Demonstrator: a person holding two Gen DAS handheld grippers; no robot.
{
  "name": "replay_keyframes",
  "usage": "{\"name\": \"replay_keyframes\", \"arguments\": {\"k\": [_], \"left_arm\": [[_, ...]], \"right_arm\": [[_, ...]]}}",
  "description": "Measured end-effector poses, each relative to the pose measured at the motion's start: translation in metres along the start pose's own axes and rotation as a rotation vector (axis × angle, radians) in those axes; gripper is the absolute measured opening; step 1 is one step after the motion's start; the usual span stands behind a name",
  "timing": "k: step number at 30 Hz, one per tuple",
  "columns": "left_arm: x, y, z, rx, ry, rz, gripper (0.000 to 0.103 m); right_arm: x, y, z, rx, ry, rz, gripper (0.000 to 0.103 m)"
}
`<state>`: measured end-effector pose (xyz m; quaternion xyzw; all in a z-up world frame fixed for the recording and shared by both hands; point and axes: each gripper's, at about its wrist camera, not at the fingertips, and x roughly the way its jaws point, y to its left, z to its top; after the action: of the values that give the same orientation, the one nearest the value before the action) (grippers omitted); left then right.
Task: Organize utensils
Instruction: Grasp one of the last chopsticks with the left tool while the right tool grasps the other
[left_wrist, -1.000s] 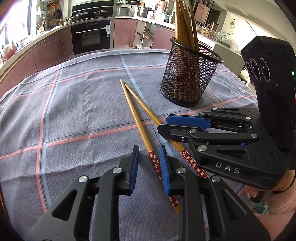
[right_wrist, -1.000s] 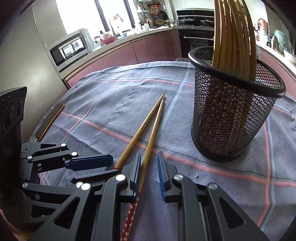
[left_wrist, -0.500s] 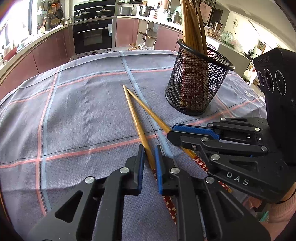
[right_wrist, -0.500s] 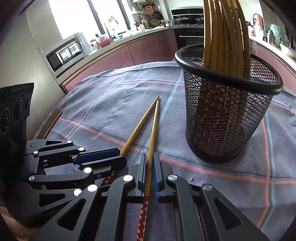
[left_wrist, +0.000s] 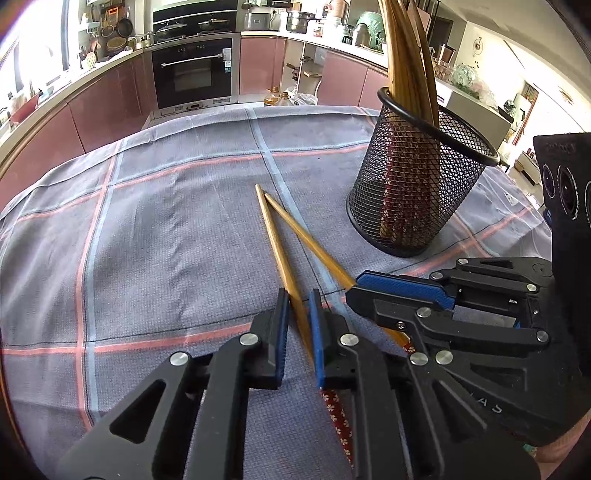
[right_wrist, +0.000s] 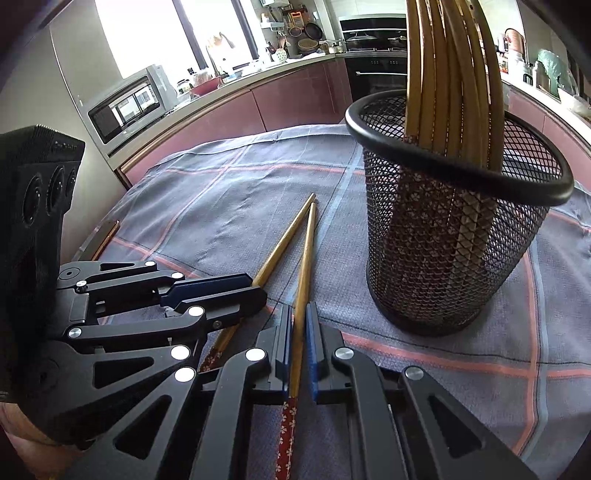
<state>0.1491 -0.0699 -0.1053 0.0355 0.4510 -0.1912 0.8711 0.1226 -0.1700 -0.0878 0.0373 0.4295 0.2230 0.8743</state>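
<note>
Both pairs of jaws are pinched nearly closed, the left gripper (left_wrist: 297, 306) clamped on one long wooden chopstick with a red flowered handle (left_wrist: 275, 240) and the right gripper (right_wrist: 298, 321) on the second chopstick (right_wrist: 304, 266), each held near its patterned end. The two chopsticks lie on the grey checked tablecloth with pink and blue lines (left_wrist: 166, 229), tips nearly meeting beside the single black wire-mesh cup (right_wrist: 454, 240). That one cup stands upright, holding a bundle of similar chopsticks (right_wrist: 447, 74) I can't count exactly.

Both wrist views close, angled down along fingers (left_wrist: 280, 332) — share tablecloth (left_wrist: 166, 240), mesh holder (right_wrist: 454, 258).
</note>
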Motion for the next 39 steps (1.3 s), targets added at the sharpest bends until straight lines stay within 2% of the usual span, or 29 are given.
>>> {"name": "replay_keyframes", "arguments": {"k": [5,15,21,23,27,28,33,39], "left_arm": [[-0.004,0.001,-0.002,-0.027,-0.004,-0.004,0.008],[-0.019,-0.005,-0.02,-0.014,0.006,-0.051,0.008],[-0.02,-0.011,-0.028,0.023,0.026,-0.062,0.008],[-0.018,-0.011,-0.026,0.028,0.03,-0.069,0.015],[-0.011,-0.015,-0.019,0.052,0.024,-0.051,0.015],[-0.01,-0.016,-0.017,0.056,0.024,-0.049,0.012],[-0.007,-0.015,-0.012,0.037,0.021,-0.03,0.008],[-0.013,-0.012,-0.015,0.014,0.009,-0.037,0.008]], "right_arm": [[-0.008,-0.006,-0.002,0.03,-0.021,0.011,0.005],[-0.024,-0.006,-0.013,0.031,-0.012,0.098,0.005],[-0.018,-0.001,-0.018,-0.003,0.025,0.059,0.008],[-0.017,0.0,-0.019,-0.01,0.024,0.044,0.008],[-0.013,0.006,-0.017,-0.042,0.019,0.014,0.008],[-0.012,0.006,-0.016,-0.045,0.018,0.011,0.008],[-0.012,0.002,-0.014,-0.028,0.007,0.021,0.006],[-0.031,-0.003,-0.015,-0.01,-0.04,0.063,0.006]]}}
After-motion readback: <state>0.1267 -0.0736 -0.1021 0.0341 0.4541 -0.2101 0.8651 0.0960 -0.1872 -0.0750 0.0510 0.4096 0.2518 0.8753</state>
